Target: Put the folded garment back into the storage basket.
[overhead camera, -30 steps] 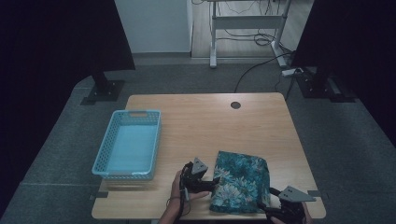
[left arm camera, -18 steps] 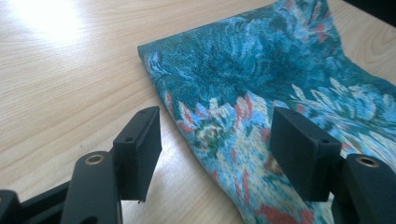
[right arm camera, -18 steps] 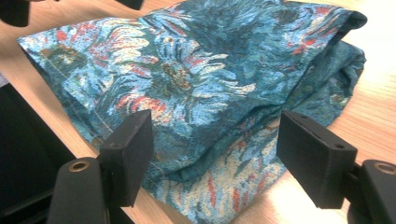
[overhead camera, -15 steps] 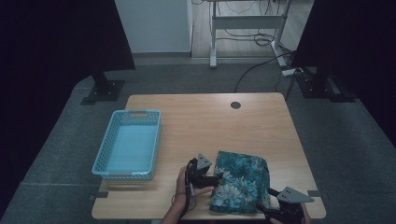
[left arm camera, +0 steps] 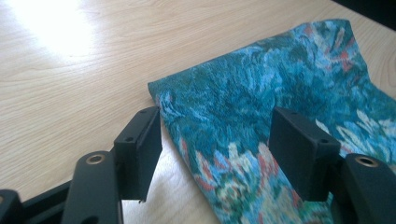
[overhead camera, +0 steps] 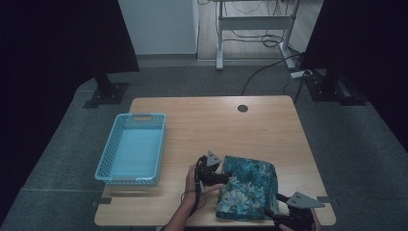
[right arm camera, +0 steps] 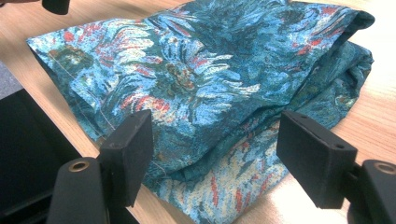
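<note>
Teal flowered cloth [overhead camera: 249,186] lay folded at the wooden table's [overhead camera: 202,120] near edge. The left gripper [left arm camera: 215,140] straddled its left corner, jaws wide, gripping nothing; the right gripper [right arm camera: 219,154] gaped likewise at its near right corner. A blue basket [overhead camera: 131,149] sat left, above grey carpet.

A wooden tabletop [overhead camera: 192,120] stands on grey carpet [overhead camera: 62,154] — dark curtains [overhead camera: 57,38] on both sides. Behind, a white wall [overhead camera: 159,26] and a metal frame [overhead camera: 255,24] with cables.

Folded cloth [overhead camera: 248,186] on table [overhead camera: 202,115], basket [overhead camera: 131,149] well to its left.
</note>
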The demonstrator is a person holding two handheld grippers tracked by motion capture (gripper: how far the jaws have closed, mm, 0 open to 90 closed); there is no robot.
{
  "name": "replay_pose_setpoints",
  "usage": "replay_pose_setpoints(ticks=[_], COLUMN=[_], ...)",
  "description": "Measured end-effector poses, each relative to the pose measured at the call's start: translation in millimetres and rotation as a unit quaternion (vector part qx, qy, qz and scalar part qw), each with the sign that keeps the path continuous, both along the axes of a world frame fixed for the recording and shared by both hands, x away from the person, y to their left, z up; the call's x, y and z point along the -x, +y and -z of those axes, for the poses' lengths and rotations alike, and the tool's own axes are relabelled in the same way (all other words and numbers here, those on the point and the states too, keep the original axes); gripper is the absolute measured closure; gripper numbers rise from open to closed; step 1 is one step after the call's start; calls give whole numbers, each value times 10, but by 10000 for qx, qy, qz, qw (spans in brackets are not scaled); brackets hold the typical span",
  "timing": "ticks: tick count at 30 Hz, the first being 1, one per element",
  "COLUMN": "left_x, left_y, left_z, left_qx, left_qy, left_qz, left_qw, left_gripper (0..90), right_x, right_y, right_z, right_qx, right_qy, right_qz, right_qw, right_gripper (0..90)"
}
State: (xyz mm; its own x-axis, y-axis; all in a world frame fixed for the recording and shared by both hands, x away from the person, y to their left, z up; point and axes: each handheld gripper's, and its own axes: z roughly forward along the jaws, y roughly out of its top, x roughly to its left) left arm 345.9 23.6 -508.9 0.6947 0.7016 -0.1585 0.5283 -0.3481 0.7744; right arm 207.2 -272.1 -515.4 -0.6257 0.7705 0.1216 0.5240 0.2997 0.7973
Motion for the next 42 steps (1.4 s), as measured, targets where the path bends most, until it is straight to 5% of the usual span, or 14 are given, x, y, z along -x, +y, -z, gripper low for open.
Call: replay_pose_setpoints(ticks=[16, 37, 42], left_x=[-222, -483, -501], left_y=[-144, -338, -317], left_z=[-17, 218, 265], left_qx=[-112, -409, -327], left_qy=[162, 340, 372], left_qz=[-113, -202, -212], left_qw=[9997, 9984, 9985], left_gripper=[349, 342, 340], right_x=[-21, -13, -16], right_y=[-7, -16, -3], right_z=[12, 2, 9], right_qx=[6, -15, 3], right_qy=[35, -10, 0], right_qz=[3, 22, 0], right_qw=[10000, 10000, 10000], right_gripper=[273, 271, 271])
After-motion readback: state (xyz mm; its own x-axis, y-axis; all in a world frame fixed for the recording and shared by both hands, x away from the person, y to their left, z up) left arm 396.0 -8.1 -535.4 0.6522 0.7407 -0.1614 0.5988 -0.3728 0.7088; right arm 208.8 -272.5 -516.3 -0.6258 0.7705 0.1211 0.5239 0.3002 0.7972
